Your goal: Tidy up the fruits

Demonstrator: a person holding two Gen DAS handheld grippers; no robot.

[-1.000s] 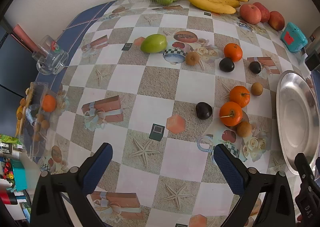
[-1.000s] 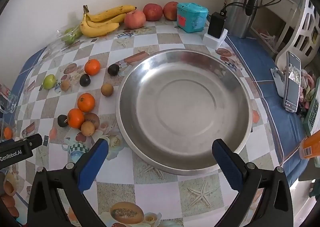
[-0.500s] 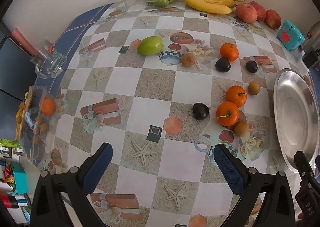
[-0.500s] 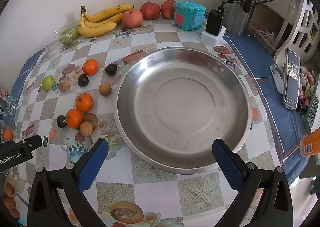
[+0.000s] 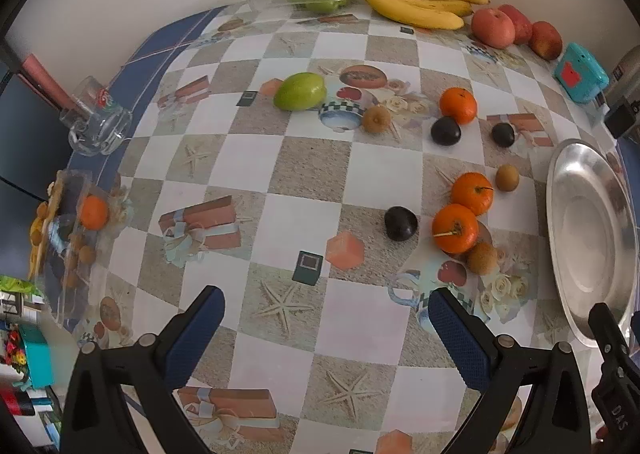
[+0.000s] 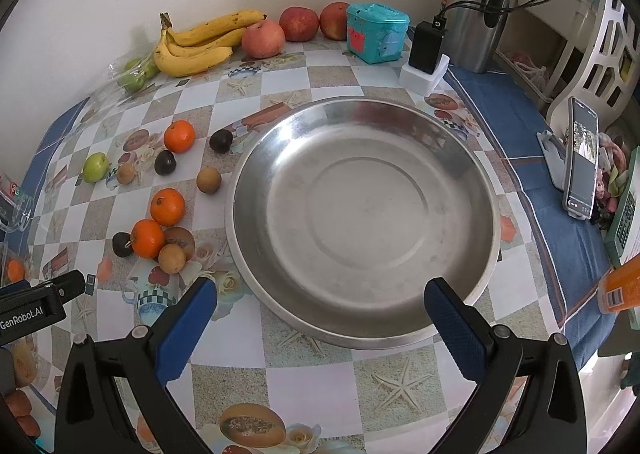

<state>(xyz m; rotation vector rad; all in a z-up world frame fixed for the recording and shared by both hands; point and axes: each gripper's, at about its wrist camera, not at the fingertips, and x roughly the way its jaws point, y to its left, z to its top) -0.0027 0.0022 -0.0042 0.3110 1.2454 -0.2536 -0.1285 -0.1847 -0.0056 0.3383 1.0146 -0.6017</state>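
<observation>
The desk [image 6: 288,374] has a checked cloth, and the big silver plate [image 6: 460,174] sits near its right edge with nothing in it yet. So the sorting looks like it is only starting, and the step now is picking which fruit to grab first. At the back edge by the wall lie the bananas [image 6: 196,50] and three apples [image 6: 263,39], with a bag of green fruit [image 6: 134,74] toward the back left corner. In the middle of the desk, left of the plate, the loose fruit is spread out: a green fruit [image 5: 299,91], three oranges [image 5: 455,228], three dark plums [image 5: 401,223] and a few small brown fruits [image 5: 482,258]. One orange, a plum and a brown fruit sit close together, just beside the plate. The left gripper [image 5: 326,328] is up over the front of the desk, spread wide and holding nothing. The right gripper [image 6: 320,318] is over the front rim of the plate, also spread wide and empty. Next, I think the left gripper must go down over the near orange, straddle it and squeeze softly, so it does not roll or bump the plum.
</observation>
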